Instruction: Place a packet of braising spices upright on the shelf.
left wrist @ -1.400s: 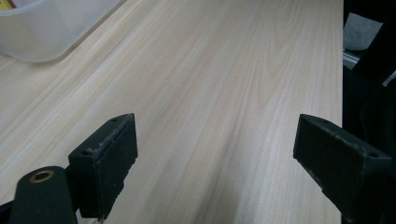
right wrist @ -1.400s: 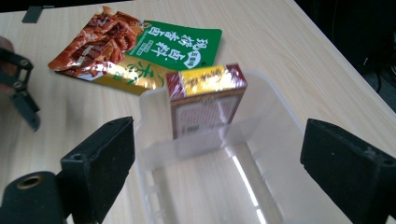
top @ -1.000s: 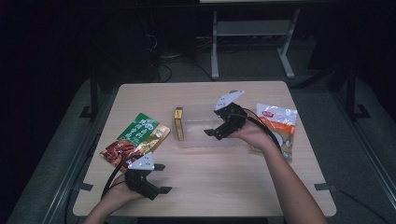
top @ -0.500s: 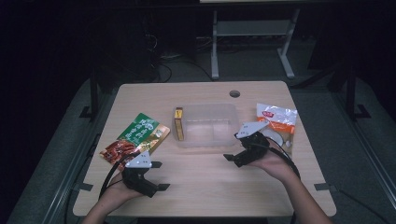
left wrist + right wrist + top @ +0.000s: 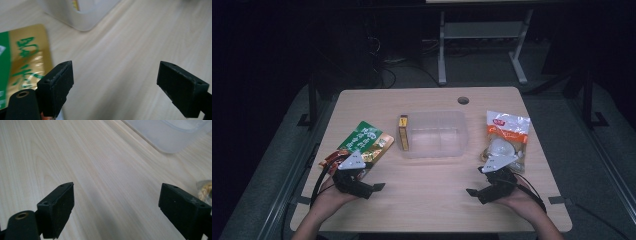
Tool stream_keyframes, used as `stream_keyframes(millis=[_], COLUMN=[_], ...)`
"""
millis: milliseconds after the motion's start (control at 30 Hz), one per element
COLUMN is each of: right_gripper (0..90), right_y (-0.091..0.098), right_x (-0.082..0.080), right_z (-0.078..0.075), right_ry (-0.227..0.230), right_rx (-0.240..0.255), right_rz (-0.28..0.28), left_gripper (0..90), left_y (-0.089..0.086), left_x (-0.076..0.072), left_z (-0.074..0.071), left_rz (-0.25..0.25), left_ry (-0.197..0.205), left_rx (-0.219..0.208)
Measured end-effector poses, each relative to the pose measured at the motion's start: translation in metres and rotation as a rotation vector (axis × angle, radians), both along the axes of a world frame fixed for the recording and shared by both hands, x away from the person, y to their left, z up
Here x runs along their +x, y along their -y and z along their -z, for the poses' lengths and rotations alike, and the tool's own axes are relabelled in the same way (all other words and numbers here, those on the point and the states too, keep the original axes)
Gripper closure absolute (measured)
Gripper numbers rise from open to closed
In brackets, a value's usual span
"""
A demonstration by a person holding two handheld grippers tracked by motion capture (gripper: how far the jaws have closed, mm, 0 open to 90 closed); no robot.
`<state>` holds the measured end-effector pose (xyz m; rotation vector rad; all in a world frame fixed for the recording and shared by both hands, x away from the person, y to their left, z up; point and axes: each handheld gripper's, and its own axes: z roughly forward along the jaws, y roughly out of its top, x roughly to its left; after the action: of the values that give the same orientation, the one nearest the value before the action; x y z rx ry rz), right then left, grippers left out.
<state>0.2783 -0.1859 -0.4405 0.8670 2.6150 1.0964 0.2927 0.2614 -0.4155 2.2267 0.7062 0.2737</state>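
High view: your right gripper (image 5: 486, 186) has come back from the clear plastic bin (image 5: 433, 134), where it hovered a second ago, and now sits low at the table's (image 5: 432, 200) 5 o'clock edge, jaws wide and empty. Read that as a drop finished: the small yellow box (image 5: 403, 132) stands on end against the bin's 9 o'clock wall, though from here you cannot tell whether it is inside or just outside. The white-and-orange snack bag (image 5: 504, 141) lies just beyond the right gripper, at its 12 o'clock, near but not held, so likely the next pick. Your left gripper (image 5: 367, 184) has barely shifted at 7 o'clock, jaws spread, nothing between them; the green-and-gold packet (image 5: 367, 141) lies just past it toward 12.

Left gripper view: jaws wide over bare wood. Packet (image 5: 22, 65) at 9 o'clock, partly behind the left jaw; bin corner (image 5: 82, 15) at 12.

Right gripper view: jaws wide, wood grain between them. Bin (image 5: 172, 135) at 1 o'clock, a sliver of the snack bag (image 5: 205, 188) at 3. You'd have to swing right to square up on it.
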Motion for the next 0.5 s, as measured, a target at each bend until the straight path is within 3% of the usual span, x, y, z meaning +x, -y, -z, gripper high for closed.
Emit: stream_keyframes(millis=[233,500], right_gripper=[12.8,12.8], right_y=[0.007,0.007], right_x=[-0.009,-0.006], right_z=[0.001,0.003], right_ry=[0.0,0.001], right_rx=[0.02,0.024], right_rz=[0.018,0.035], left_gripper=[13.3,13.3], left_y=[-0.011,-0.031], left_x=[0.012,0.039], left_z=[-0.01,-0.02], left_rz=[-0.056,-0.154], left_ry=[0.019,0.042], left_rx=[0.006,0.035])
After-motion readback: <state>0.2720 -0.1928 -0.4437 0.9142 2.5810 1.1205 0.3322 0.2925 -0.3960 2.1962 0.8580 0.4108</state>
